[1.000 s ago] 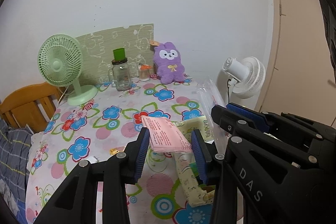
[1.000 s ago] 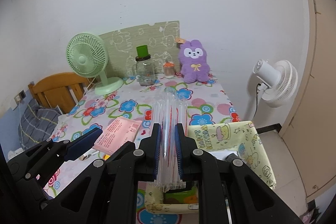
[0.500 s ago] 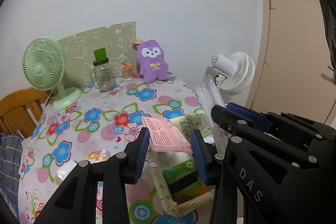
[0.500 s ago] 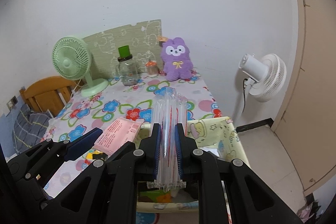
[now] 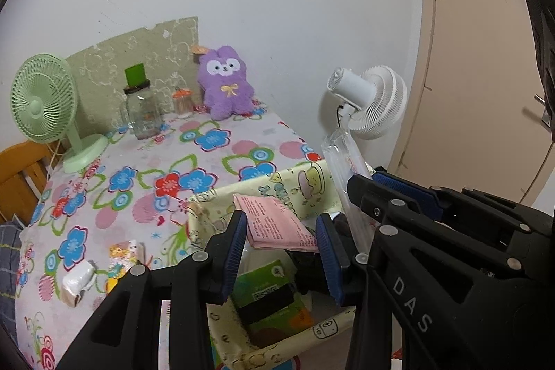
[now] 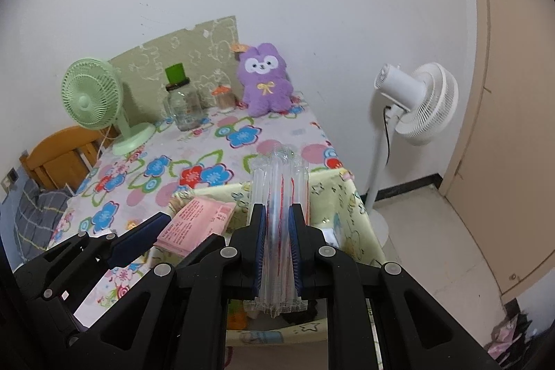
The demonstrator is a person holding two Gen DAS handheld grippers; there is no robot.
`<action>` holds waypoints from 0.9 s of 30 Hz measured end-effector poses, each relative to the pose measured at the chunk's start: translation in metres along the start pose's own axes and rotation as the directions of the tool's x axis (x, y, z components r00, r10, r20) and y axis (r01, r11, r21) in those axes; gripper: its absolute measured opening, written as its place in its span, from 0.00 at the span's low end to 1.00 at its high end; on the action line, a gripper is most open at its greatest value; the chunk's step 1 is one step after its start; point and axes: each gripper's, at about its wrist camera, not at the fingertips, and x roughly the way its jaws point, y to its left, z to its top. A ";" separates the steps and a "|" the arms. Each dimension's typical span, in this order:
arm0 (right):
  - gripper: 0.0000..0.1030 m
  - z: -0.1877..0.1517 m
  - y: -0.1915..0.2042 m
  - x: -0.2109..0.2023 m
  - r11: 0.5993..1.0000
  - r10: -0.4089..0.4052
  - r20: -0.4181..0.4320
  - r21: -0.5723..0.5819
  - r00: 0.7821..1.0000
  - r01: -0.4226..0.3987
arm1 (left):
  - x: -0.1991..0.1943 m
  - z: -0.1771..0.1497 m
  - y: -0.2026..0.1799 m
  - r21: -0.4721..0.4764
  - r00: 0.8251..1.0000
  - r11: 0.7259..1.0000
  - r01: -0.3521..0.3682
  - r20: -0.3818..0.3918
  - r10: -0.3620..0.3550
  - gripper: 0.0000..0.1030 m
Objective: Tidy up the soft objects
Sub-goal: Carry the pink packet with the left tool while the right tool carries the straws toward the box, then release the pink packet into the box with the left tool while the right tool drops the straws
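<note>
The desk's cloth (image 5: 222, 158) is white with blue, red and pink flowers ringed in green. The fabric bin (image 5: 291, 193) is pale yellow with cartoon prints, the packet (image 5: 274, 226) pink, the plush rabbit (image 5: 227, 87) purple. One desk fan (image 5: 43, 103) is mint green, the standing fan (image 6: 419, 103) white.

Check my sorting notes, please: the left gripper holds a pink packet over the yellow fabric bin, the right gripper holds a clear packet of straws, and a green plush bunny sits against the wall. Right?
One slip: the plush bunny is purple, as the right wrist view shows. The left gripper does hold the pink packet over the yellow fabric bin, and the right gripper holds the clear packet of straws.
</note>
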 end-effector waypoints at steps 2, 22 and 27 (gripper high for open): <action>0.16 -0.002 -0.003 0.004 1.000 -0.005 -0.009 0.006 1.000 0.005 | 0.005 0.000 -0.002 0.002 1.000 1.000 0.004 -0.010 -0.004 0.41; 0.16 0.001 -0.014 0.053 0.998 0.043 -0.089 0.040 0.995 -0.040 | 0.044 0.004 0.004 0.011 0.990 0.998 -0.058 -0.127 0.059 0.70; 0.30 0.003 -0.010 0.061 0.998 0.058 -0.106 0.038 0.993 -0.054 | 0.047 0.004 0.009 0.006 0.988 0.997 -0.073 -0.135 0.073 0.74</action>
